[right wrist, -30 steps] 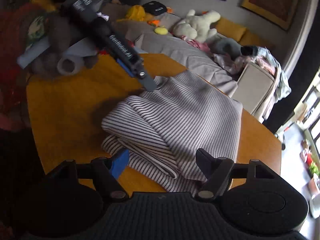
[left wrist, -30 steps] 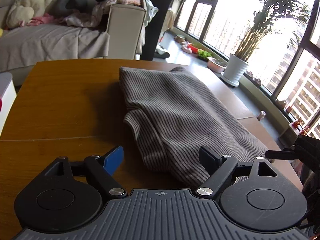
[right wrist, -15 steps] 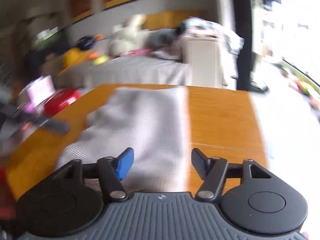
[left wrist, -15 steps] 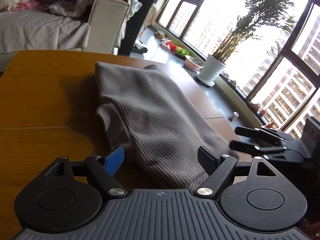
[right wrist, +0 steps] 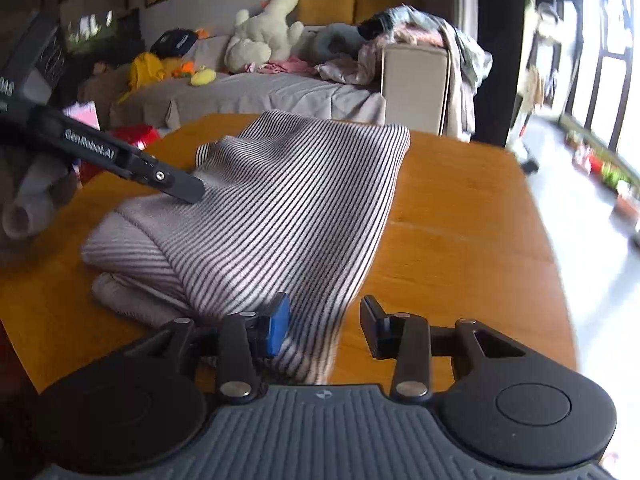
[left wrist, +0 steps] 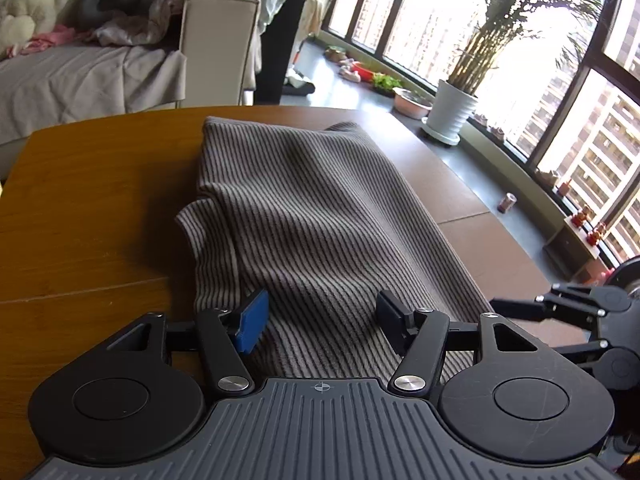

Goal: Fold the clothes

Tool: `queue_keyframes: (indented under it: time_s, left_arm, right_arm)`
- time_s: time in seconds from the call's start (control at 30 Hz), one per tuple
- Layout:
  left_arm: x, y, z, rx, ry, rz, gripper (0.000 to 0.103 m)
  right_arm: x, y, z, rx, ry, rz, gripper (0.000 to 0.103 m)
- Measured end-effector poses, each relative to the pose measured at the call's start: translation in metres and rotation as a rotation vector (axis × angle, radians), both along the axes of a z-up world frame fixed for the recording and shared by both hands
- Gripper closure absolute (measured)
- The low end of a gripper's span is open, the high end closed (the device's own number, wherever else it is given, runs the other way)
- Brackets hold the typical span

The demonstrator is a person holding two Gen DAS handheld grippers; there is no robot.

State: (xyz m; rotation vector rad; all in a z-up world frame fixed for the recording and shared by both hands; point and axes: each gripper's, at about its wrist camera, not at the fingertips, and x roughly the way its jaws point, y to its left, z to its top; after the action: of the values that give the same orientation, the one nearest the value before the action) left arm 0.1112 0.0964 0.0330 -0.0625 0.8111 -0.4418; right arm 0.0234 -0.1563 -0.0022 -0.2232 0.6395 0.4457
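- Left wrist cam: striped garment (left wrist: 320, 216) lies folded lengthwise on the wooden worktop (left wrist: 92, 200), running away from me toward the far edge. Near end sits right under my left gripper (left wrist: 322, 318).
- Left gripper is spread wide, blue pad on one side, black on the other, nothing pinched btw them. Fabric is under the gap, can't tell if the fingertips touch it.
- Same cam, far right: right gripper's fingers (left wrist: 560, 304) poke in just beside the garment's near corner.
- Right wrist cam: right gripper (right wrist: 324, 330) also released, jaws apart. Blue pad is over the garment's near corner, black pad over bare wood.
- From this side the garment (right wrist: 288, 208) looks doubled over, w/ a thicker bunched fold at the left end.
- Left gripper (right wrist: 188, 190) shows here w/ its tip down on that bunched end.
- Bg: sofa (right wrist: 260, 92) w/ a white plush toy (right wrist: 264, 32), potted plant (left wrist: 452, 112) by the windows.
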Motion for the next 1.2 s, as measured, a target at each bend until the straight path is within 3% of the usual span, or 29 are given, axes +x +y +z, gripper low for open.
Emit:
queue_keyframes:
  time_s: [0.07, 0.13, 0.2, 0.3, 0.37, 0.4, 0.43, 0.47, 0.57, 0.67, 0.8, 0.9, 0.93, 1.03, 1.1, 1.2]
  left_arm:
    - [-0.012, 0.004, 0.006, 0.051, -0.051, -0.013, 0.035]
    - [-0.022, 0.01, 0.01, 0.1, -0.1, -0.012, 0.032]
    - [-0.029, 0.018, 0.013, 0.141, -0.137, -0.008, 0.032]
    - [-0.039, 0.03, 0.019, 0.154, -0.157, -0.016, 0.029]
    - [-0.048, 0.038, 0.026, 0.16, -0.181, -0.03, 0.024]
    - [-0.054, 0.04, 0.029, 0.165, -0.197, -0.04, 0.021]
    - [-0.059, 0.042, 0.032, 0.169, -0.214, -0.052, 0.019]
    - [-0.065, 0.046, 0.034, 0.172, -0.231, -0.07, 0.016]
    - [-0.079, 0.044, 0.038, 0.171, -0.268, -0.148, 0.009]
    - [-0.088, 0.03, 0.03, 0.207, -0.3, -0.257, 0.008]
    - [-0.092, -0.003, 0.004, 0.325, -0.34, -0.38, 0.008]
    - [-0.083, -0.026, -0.018, 0.436, -0.364, -0.382, 0.008]
    - [-0.077, -0.029, -0.022, 0.451, -0.357, -0.355, 0.009]
    - [-0.056, -0.024, -0.022, 0.369, -0.275, -0.274, 0.01]
    - [-0.05, -0.016, -0.014, 0.284, -0.235, -0.24, 0.01]
    - [-0.045, -0.012, -0.008, 0.23, -0.206, -0.224, 0.011]
  right_arm:
    - [-0.013, 0.01, 0.017, -0.045, -0.07, 0.097, 0.052]
    - [-0.026, 0.023, 0.034, -0.06, -0.115, 0.215, 0.03]
    - [-0.038, 0.045, 0.039, -0.071, -0.117, 0.353, 0.026]
    - [-0.046, 0.086, 0.024, -0.186, -0.112, 0.492, 0.025]
    - [-0.053, 0.108, 0.004, -0.33, -0.183, 0.523, 0.025]
    - [-0.05, 0.112, 0.003, -0.344, -0.192, 0.514, 0.026]
    - [-0.046, 0.116, 0.003, -0.35, -0.197, 0.502, 0.043]
    - [-0.042, 0.119, 0.004, -0.356, -0.202, 0.489, 0.052]
    - [-0.002, 0.094, 0.027, -0.043, 0.067, 0.35, 0.06]
    - [0.026, 0.069, 0.034, 0.169, 0.238, 0.253, 0.063]
    - [0.03, 0.065, 0.034, 0.213, 0.276, 0.233, 0.063]
    - [0.025, 0.071, 0.037, 0.143, 0.216, 0.261, 0.063]
    - [0.018, 0.074, 0.04, 0.1, 0.172, 0.28, 0.056]
    - [-0.006, 0.083, 0.041, -0.096, -0.048, 0.331, 0.027]
    - [-0.027, 0.087, 0.03, -0.257, -0.184, 0.368, 0.025]
    - [-0.037, 0.096, 0.007, -0.397, -0.289, 0.372, 0.025]
